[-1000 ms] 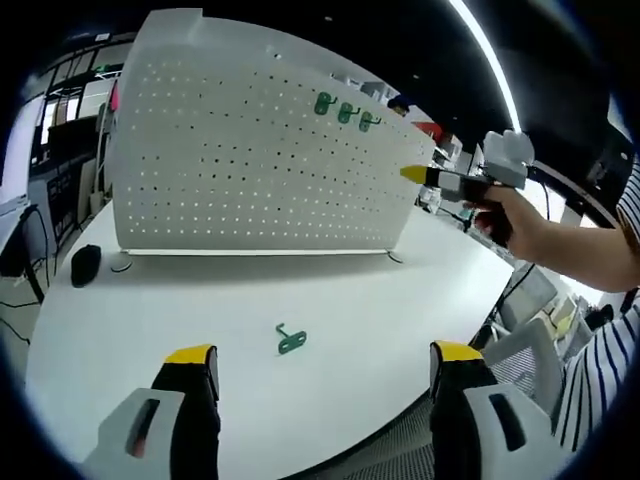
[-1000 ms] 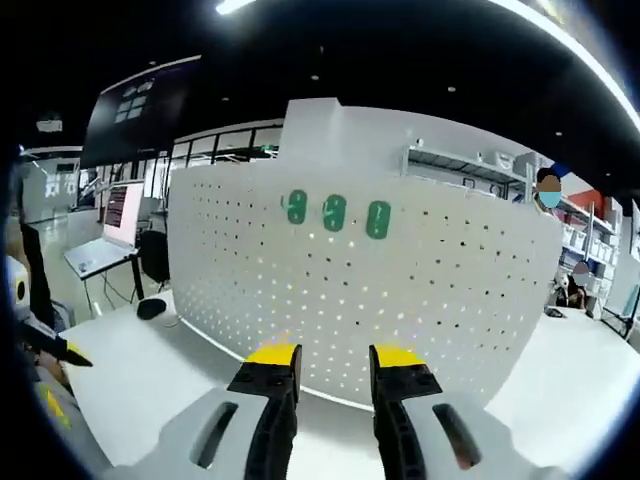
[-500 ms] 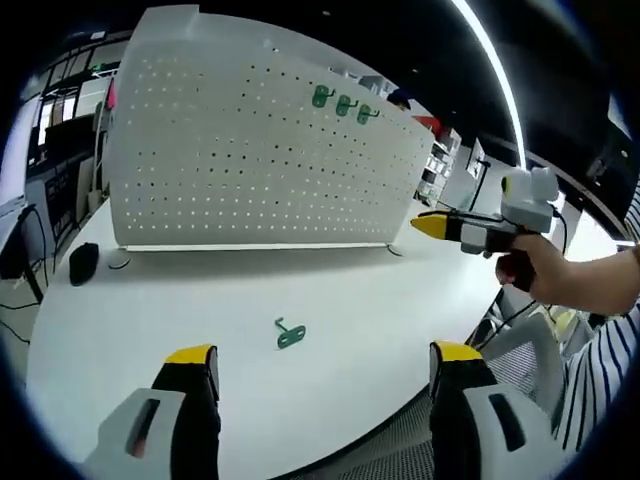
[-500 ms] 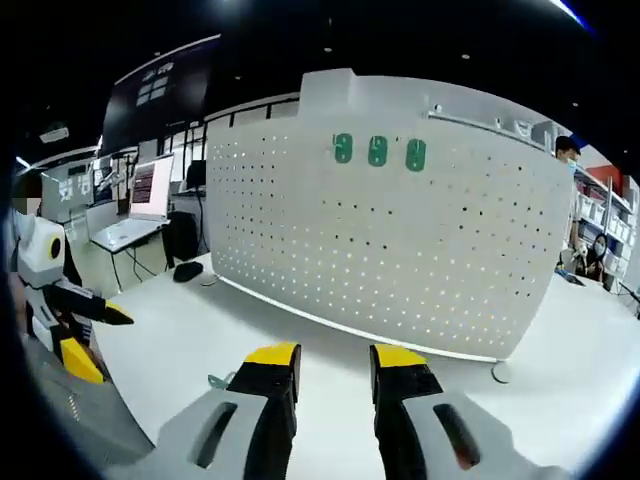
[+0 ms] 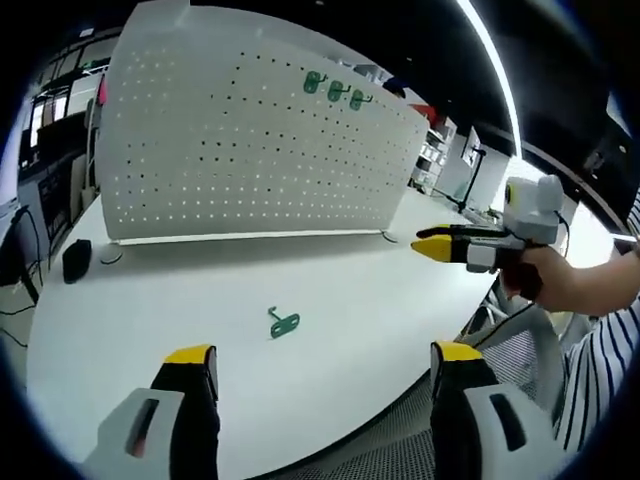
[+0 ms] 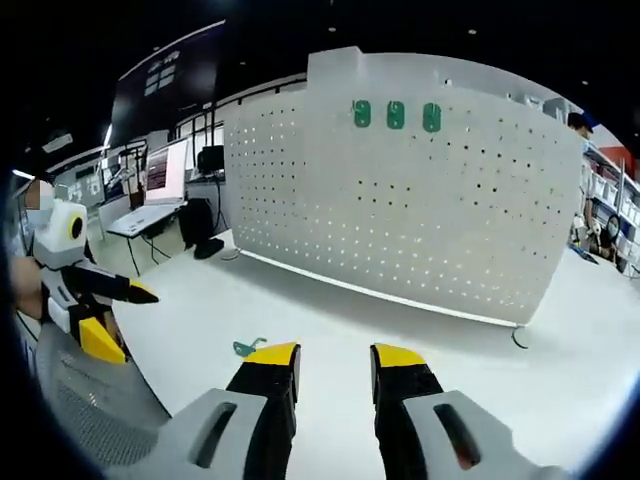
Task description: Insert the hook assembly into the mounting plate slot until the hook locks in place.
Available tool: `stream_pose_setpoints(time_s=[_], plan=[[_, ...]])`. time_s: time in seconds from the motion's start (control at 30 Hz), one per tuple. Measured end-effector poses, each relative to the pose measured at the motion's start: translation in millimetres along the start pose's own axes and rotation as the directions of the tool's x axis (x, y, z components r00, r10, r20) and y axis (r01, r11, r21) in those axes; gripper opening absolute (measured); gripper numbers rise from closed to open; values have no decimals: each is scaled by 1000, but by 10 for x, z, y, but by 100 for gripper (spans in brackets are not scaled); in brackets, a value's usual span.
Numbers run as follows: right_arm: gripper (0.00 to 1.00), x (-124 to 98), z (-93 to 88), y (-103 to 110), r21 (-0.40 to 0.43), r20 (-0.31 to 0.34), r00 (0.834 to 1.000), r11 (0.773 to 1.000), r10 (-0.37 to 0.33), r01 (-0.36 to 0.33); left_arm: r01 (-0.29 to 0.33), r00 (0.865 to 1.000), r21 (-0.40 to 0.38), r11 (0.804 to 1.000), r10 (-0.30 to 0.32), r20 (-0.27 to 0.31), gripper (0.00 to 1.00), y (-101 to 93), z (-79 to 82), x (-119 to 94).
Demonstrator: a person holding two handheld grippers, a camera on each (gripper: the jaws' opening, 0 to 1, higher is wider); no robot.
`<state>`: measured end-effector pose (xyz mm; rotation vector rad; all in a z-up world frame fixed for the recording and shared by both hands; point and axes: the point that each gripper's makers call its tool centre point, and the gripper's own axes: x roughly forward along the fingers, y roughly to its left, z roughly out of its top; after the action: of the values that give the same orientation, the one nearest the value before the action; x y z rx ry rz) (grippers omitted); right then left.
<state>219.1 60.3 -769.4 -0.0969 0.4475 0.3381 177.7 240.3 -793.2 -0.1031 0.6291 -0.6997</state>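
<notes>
In the left gripper view, the left claw [image 5: 318,370] stands wide open with nothing held, low over the white counter [image 5: 150,320]. The loose green hook [image 5: 283,322] lies flat on the counter just ahead, between its jaws. The white pegboard [image 5: 250,150] stands upright well beyond, three green hooks [image 5: 334,88] near its top. Far right, the right claw [image 5: 432,243] hovers, jaws nearly together, empty.

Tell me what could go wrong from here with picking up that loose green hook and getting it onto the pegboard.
1. The loose green hook lies flat on the white table, so jaws may slide it instead of gripping it.
2. The right gripper, jaws apart and empty, nearly hides the hook's tip in its own view, so aiming is hard.
3. Three mounted hooks crowd the pegboard top; a bump could dislodge them.
</notes>
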Motion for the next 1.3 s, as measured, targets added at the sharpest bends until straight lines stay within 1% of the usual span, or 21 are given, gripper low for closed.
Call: stream_pose_setpoints(time_s=[0.03,0.17,0.27,0.4,0.53,0.63,0.73,0.9,1.0,1.13,1.17,1.23,1.3], plan=[[25,-4,-21,15,2,-5,1000,1000,3,-3,4,1000,-6,1000,-4,-7,89,-10,-7,-2],[25,-35,-112,96,19,-34,999,1000,24,-24,15,1000,-39,999,-15,-4,89,-16,45,15],[25,-43,-156,132,38,-45,998,999,35,-33,8,1000,-43,999,-9,-21,88,18,21,32],[25,-51,-236,203,56,-69,996,997,52,-48,-1,999,-17,1000,1,-50,88,48,-8,26],[25,-23,-318,330,64,-98,992,995,81,-74,-19,997,9,1000,20,-68,88,124,21,-12],[25,35,-360,438,82,-118,987,992,106,-97,-23,997,7,1000,23,-74,88,160,39,-31],[25,127,-416,591,87,-146,978,987,146,-134,-25,996,-11,1000,24,-81,88,176,25,-39],[25,310,-529,847,148,-192,957,971,216,-189,-33,996,-45,998,29,-87,88,207,-37,-34],[25,423,-576,966,171,-214,947,964,240,-205,-36,995,-51,998,31,-95,88,223,-78,-43],[25,586,-566,1083,205,-222,940,955,259,-215,-39,994,-60,997,33,-102,87,258,-99,-67],[25,641,-556,1124,202,-227,938,955,262,-217,-41,994,-62,997,35,-101,87,271,-95,-76],[25,723,-539,1169,169,-228,938,959,262,-227,-42,994,-66,997,35,-102,87,288,-85,-89],[24,821,-530,1220,183,-236,933,955,272,-233,-41,995,-73,997,34,-94,87,299,-60,-102]])
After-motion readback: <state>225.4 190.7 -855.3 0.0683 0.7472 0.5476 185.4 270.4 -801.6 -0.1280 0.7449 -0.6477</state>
